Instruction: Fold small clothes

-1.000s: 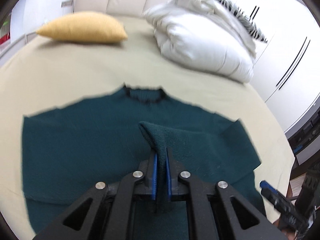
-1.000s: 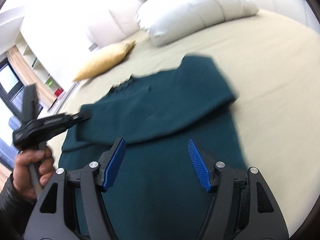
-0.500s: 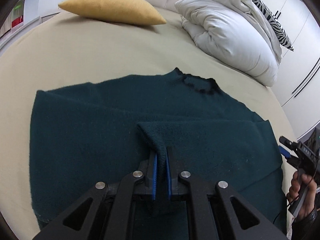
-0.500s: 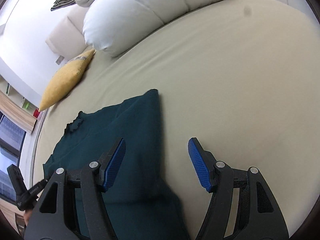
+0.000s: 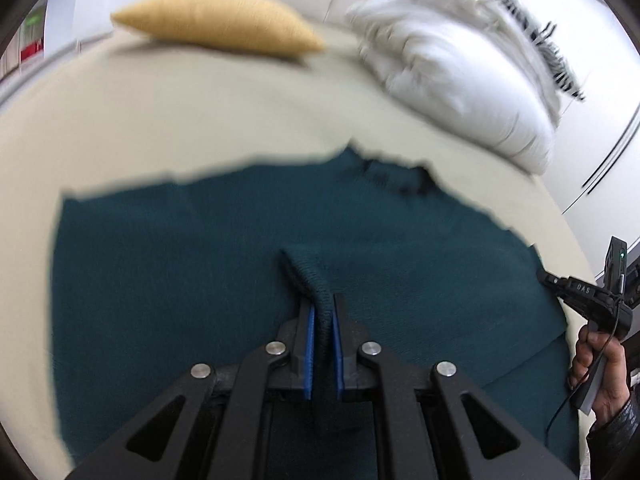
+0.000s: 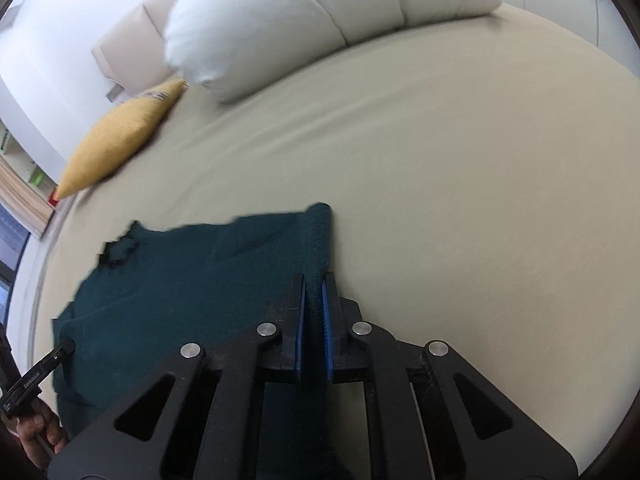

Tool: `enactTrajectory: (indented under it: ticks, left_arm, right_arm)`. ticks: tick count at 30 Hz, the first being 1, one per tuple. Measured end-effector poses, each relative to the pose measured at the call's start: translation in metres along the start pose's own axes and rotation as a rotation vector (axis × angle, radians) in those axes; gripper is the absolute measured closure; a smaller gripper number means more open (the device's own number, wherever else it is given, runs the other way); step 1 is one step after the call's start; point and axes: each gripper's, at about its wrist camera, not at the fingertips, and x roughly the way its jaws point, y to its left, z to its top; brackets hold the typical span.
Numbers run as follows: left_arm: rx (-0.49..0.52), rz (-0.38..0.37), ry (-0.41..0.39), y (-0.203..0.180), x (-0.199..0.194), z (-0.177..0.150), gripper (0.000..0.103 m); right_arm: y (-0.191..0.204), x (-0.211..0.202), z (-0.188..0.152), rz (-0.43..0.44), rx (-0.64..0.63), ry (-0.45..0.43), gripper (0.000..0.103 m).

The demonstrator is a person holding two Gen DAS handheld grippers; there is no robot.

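— Where's the sweater (image 5: 208,280)?

— Spread flat on the beige bed (image 5: 160,120), neckline toward the yellow cushion (image 5: 216,20) and the white duvet (image 5: 460,68) (this view is blurred).

— And the left gripper (image 5: 321,320)?

— Clenched on a raised fold of the knit near the middle of the garment; the cloth stands up between the blue pads.

— The right gripper (image 6: 313,300)?

— Its jaws are closing, and the right wrist view shows them pinching the sweater's side edge, right where the teal meets bare sheet. A person's hand (image 5: 600,376) holds its handle at the far right of the left view.
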Motion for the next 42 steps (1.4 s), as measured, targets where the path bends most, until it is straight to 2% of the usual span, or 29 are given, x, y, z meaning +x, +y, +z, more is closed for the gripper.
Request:
enactTrajectory:
  ticks: [4,8,10,12,13,15,16,17,18,20,23,25,27,29,31,32,33,35,37,39,42]
  left_arm:
    - [-0.015,-0.019,-0.022,0.003,-0.003,-0.002,0.094]
    - [-0.049,-0.048,-0.012,0.011,-0.004,-0.002,0.09]
    - [-0.05,-0.048,-0.009,0.01,-0.004,-0.003,0.09]
    - [-0.046,-0.042,-0.006,0.008,-0.004,-0.002,0.09]
    - [-0.043,-0.037,-0.005,0.006,-0.004,-0.002,0.09]
    - [-0.042,-0.035,0.0,0.006,-0.004,-0.003,0.09]
    - [-0.041,-0.036,0.003,0.007,-0.005,-0.003,0.09]
    - [-0.041,-0.035,0.005,0.007,-0.005,-0.003,0.088]
    - [-0.041,-0.035,0.007,0.008,-0.007,-0.003,0.088]
    - [-0.043,-0.029,-0.003,0.009,-0.012,-0.003,0.089]
    - [-0.053,-0.027,-0.018,0.013,-0.011,-0.008,0.089]
    - [-0.044,-0.03,-0.028,0.014,-0.006,-0.011,0.088]
    - [-0.043,-0.04,-0.03,0.015,-0.006,-0.01,0.088]
    - [-0.055,-0.056,-0.02,0.018,-0.012,-0.008,0.087]
    - [-0.05,-0.024,-0.026,0.017,-0.026,-0.011,0.08]
    - [-0.035,0.013,-0.039,0.016,-0.04,-0.018,0.07]
    - [-0.028,0.035,-0.055,0.015,-0.051,-0.025,0.057]
    - [-0.027,0.072,-0.091,0.019,-0.079,-0.047,0.044]
    - [-0.025,0.098,-0.111,0.028,-0.104,-0.069,0.044]
    - [-0.057,0.117,-0.12,0.045,-0.128,-0.092,0.04]
    - [-0.136,0.146,-0.094,0.077,-0.156,-0.128,0.037]
  right_arm:
    - [-0.02,0.009,-0.002,0.076,0.056,0.005,0.097]
    - [-0.021,-0.016,-0.002,0.053,0.064,0.002,0.087]
    - [-0.021,-0.033,-0.007,0.055,0.089,-0.005,0.074]
    - [-0.011,-0.046,-0.019,0.045,0.035,-0.005,0.05]
    - [-0.004,-0.047,-0.026,0.016,-0.005,0.007,0.048]
    - [0.008,-0.04,-0.038,-0.001,-0.068,0.07,0.05]
    - [0.013,-0.033,-0.043,-0.01,-0.098,0.102,0.055]
    - [0.019,-0.029,-0.048,-0.049,-0.141,0.104,0.071]
    - [0.017,-0.029,-0.05,-0.054,-0.154,0.098,0.083]
    - [0.011,-0.032,-0.047,-0.013,-0.092,0.09,0.092]
    - [0.011,-0.043,-0.045,-0.018,-0.078,0.039,0.094]
    - [0.003,-0.033,-0.05,-0.007,-0.062,0.048,0.094]
    - [-0.014,-0.02,-0.059,0.036,-0.053,0.034,0.095]
    - [-0.02,-0.025,-0.059,0.089,-0.017,0.019,0.094]
    - [-0.017,-0.035,-0.059,0.065,-0.022,0.02,0.087]
    - [-0.011,-0.048,-0.06,0.027,-0.025,0.011,0.083]
    - [-0.008,-0.054,-0.062,0.016,-0.029,-0.001,0.083]
    - [0.001,-0.075,-0.069,-0.015,-0.048,-0.049,0.083]
    - [0.007,-0.087,-0.081,-0.008,-0.058,-0.066,0.074]
    - [0.013,-0.097,-0.096,-0.015,-0.065,-0.068,0.046]
    - [0.016,-0.101,-0.123,-0.051,-0.084,-0.052,0.032]
